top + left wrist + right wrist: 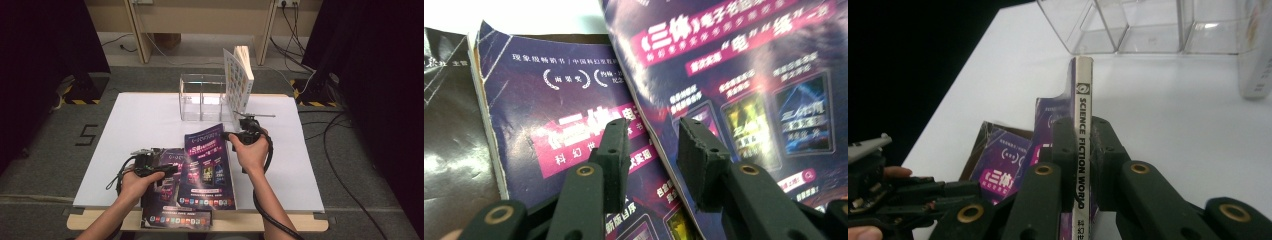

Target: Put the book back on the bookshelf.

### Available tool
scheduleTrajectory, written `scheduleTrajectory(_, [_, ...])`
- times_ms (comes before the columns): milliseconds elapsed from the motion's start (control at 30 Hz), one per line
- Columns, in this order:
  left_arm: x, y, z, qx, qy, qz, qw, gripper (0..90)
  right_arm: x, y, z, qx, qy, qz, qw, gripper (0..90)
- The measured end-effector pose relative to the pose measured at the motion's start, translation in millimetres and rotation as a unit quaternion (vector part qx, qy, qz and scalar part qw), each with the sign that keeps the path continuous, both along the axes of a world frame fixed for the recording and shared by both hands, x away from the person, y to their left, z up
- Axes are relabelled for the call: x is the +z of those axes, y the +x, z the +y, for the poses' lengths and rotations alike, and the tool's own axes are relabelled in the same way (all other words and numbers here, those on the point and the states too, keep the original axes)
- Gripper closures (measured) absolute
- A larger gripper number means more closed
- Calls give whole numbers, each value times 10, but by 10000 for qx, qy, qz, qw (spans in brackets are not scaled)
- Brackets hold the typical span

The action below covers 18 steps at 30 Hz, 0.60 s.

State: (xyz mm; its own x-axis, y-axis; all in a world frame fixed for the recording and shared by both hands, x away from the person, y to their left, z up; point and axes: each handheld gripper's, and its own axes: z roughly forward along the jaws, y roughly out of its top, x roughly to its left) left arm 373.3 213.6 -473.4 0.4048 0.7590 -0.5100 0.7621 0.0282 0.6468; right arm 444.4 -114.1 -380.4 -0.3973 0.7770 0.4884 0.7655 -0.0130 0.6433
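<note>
Right gripper clamped on the spine edge of the top magazine, jaws pressed to both sides of the white spine strip reading SCIENCE FICTION WORLD; seen from the high view, that magazine tilted, its right edge lifted off the white table, left edge resting over the lower magazine. Left gripper jaws apart, nothing pinched between them, hovering low over the seam where the top magazine overlaps the lower one — one jaw above each cover; contact with the paper impossible to tell. Lower magazine lying flat near the front edge of the table, corner worn and creased, partly hanging past the white sheet onto the wooden rim. Dark sheet or another cover just beside it at the left in the left gripper view. Clear divided organizer standing at the back centre of the table, compartments see-through; white patterned book standing upright and leaning at its right end, touching or inside the rightmost section — cannot tell which. Left hand and right hand both in from the bottom edge, cables trailing from each gripper. Left gripper also visible low left in the right gripper view, close to the lower magazine.
</note>
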Motion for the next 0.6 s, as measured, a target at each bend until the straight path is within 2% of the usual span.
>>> scheduleTrajectory(300, [45,1,-12,-18,47,-247,9997,619,196,-36,-50,-213,-68,-386,9990,835])
scheduleTrajectory(600, [88,-6,-22,-7,40,-347,9994,590,336,-42,-46,-347,-111,-706,9968,835])
